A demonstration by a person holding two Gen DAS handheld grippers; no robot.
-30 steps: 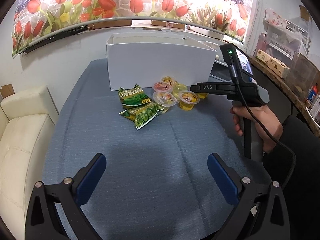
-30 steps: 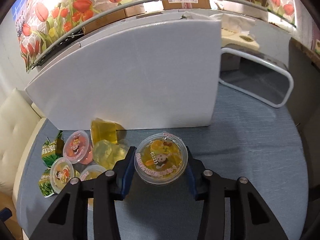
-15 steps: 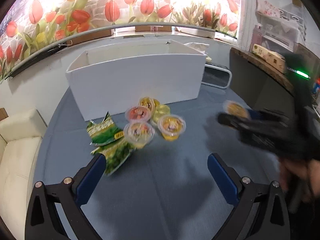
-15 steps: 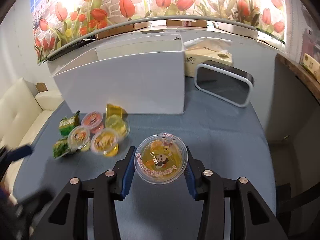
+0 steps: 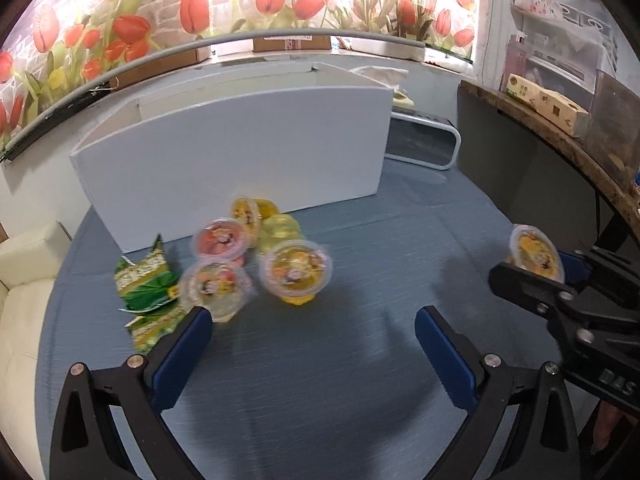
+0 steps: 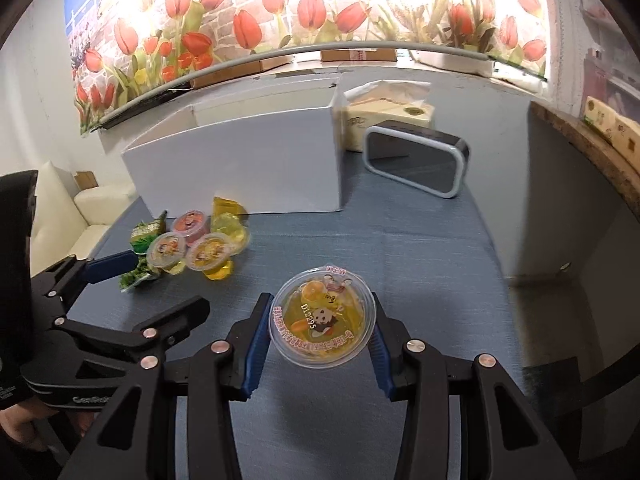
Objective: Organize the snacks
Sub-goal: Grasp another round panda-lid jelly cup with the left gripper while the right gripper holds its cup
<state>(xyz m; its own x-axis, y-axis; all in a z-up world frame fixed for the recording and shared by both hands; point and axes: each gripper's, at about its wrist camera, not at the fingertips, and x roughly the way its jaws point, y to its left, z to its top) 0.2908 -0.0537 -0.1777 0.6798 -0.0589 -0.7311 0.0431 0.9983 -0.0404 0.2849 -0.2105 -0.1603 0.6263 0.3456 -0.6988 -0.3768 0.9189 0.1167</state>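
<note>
A blue-grey cloth covers the tabletop [image 6: 420, 248], and a tulip mural [image 6: 304, 4] runs along the wall behind it. The biggest thing standing on the cloth is a white open-topped box [image 6: 240, 164], set toward the back. Just to the right of the box sits a dark rounded device with a pale rim [image 6: 416, 164], and behind that a tissue box [image 6: 388, 116]. A cream sofa [image 5: 20, 280] shows past the left edge of the table.

In front of the box, toward its left end, lies a little heap of snacks. Two green snack packets [image 5: 146, 280] sit at the left of the heap, overlapping each other. Pressed against them are several sealed jelly cups [image 5: 296, 272] with cartoon lids, some upright, at least one lying on its side near the box wall.

The left gripper [image 5: 312, 336] hangs just short of that heap with its blue pads spread wide and nothing between them. The right gripper [image 6: 320, 332] is clamped on an orange jelly cup [image 6: 322, 320], one pad on each side of the rim, holding it lid-up above the bare cloth, well apart from the heap and to its right.
</note>
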